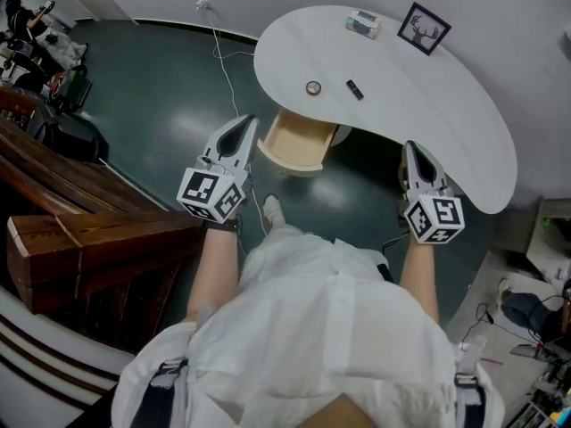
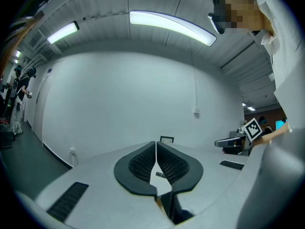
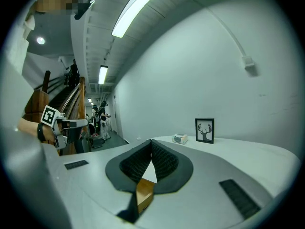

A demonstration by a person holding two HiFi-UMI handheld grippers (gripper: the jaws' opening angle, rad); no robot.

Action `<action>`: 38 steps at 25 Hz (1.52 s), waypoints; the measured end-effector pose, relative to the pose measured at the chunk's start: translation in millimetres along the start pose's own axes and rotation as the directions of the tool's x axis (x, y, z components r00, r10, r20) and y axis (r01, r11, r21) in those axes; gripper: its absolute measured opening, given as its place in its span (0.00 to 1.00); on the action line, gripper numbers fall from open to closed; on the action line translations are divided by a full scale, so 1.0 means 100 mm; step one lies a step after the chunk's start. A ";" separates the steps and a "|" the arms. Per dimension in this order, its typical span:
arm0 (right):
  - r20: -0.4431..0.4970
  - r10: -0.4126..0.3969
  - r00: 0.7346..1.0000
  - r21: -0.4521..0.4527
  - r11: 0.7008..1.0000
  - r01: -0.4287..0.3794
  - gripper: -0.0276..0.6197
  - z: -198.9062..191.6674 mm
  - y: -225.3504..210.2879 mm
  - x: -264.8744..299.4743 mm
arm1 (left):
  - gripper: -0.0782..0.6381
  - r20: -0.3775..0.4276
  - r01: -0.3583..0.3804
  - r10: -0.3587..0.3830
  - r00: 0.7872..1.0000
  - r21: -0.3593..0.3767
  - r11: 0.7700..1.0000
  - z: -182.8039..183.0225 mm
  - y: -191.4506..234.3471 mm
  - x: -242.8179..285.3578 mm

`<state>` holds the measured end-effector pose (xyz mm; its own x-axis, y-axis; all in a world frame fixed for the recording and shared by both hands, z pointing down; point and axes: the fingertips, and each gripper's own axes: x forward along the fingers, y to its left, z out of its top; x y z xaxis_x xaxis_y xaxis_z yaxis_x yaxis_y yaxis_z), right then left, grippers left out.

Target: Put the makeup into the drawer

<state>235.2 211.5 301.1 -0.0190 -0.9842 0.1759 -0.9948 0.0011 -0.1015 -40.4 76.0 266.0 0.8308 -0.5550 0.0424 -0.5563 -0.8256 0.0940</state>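
Left gripper (image 1: 247, 121): just left of drawer (image 1: 297, 145), jaws pressed together, empty.
Right gripper (image 1: 412, 146): right of drawer, likewise.
Drawer: open.
Compact (image 1: 313, 87), dark tube (image 1: 355, 89): on table (image 1: 446, 123), just beyond drawer.
Advice: spread jaws before reaching.

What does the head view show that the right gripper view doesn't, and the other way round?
Only the head view: a round compact and a black tube lying on the table.
Only the right gripper view: the ceiling light.
Both: the table, the deer picture, the small box beside it, the left gripper and the right gripper, whose jaws are shut with nothing between them.
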 end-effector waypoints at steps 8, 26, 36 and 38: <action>-0.062 0.008 0.998 -0.005 1.000 -0.008 0.06 -0.05 0.32 0.77 | 0.14 -0.024 0.031 -0.032 0.999 -0.016 0.999 -0.02 0.73 0.23; -0.145 -0.039 0.989 -0.034 0.999 0.035 0.06 -0.22 1.01 1.84 | 0.14 -0.048 0.123 -0.126 0.991 -0.061 0.990 -0.19 1.84 0.31; -0.185 -0.033 0.982 -0.052 0.998 0.024 0.06 -0.31 0.74 2.04 | 0.14 -0.060 0.128 -0.133 0.989 -0.082 0.988 -0.32 1.74 0.50; -0.199 -0.026 0.980 -0.067 0.998 0.012 0.06 -0.32 0.64 2.08 | 0.14 -0.063 0.114 -0.119 0.991 -0.085 0.990 -0.34 1.71 0.56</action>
<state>164.5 12.1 362.7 -0.0130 -0.9290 0.3697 -0.9994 0.0008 -0.0332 -88.0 -92.6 318.4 0.8906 -0.4451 0.0936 -0.4548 -0.8716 0.1828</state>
